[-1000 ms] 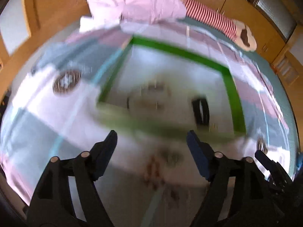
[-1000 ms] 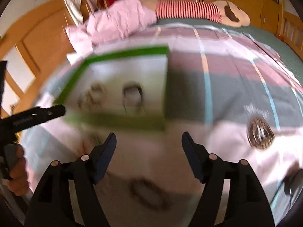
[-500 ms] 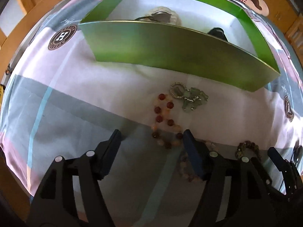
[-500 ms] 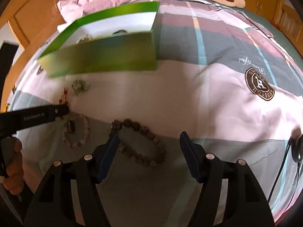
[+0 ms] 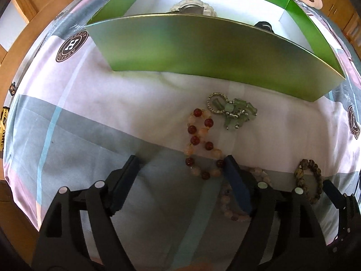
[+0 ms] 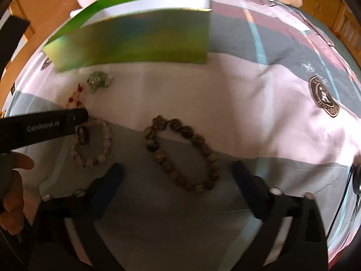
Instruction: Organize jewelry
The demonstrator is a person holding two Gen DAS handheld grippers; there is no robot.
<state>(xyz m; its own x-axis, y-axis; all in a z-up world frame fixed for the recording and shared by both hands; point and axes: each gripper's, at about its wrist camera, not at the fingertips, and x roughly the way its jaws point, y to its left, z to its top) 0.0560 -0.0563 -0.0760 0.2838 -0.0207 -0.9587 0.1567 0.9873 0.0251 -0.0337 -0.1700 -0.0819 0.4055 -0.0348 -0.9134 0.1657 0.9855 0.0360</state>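
Observation:
On the bedspread in front of the green box [image 5: 203,52] lie several bracelets. My left gripper [image 5: 180,159] points down with its jaws opening. The near end of the red-and-peach bead bracelet [image 5: 200,144] lies just inside its right finger, and no pad presses on it. A green stone piece [image 5: 234,111] lies beyond, and a pale bead bracelet [image 6: 92,144] is partly hidden under that finger. My right gripper [image 6: 177,169] is opening wide over the brown bead bracelet [image 6: 182,155], whose near part lies between the fingertips untouched.
The green box [image 6: 135,43] holds a white round item [image 5: 194,9] and a black item [image 5: 264,26]. A person's hand [image 6: 13,180] holds the left gripper's handle. A pink blanket, a striped pillow and a wooden bed frame lie beyond. A black cable [image 6: 352,187] runs at the right.
Both grippers have sunk from above the box to the bracelets in front of it. Both pairs of jaws stand wider than before, the right one much wider.

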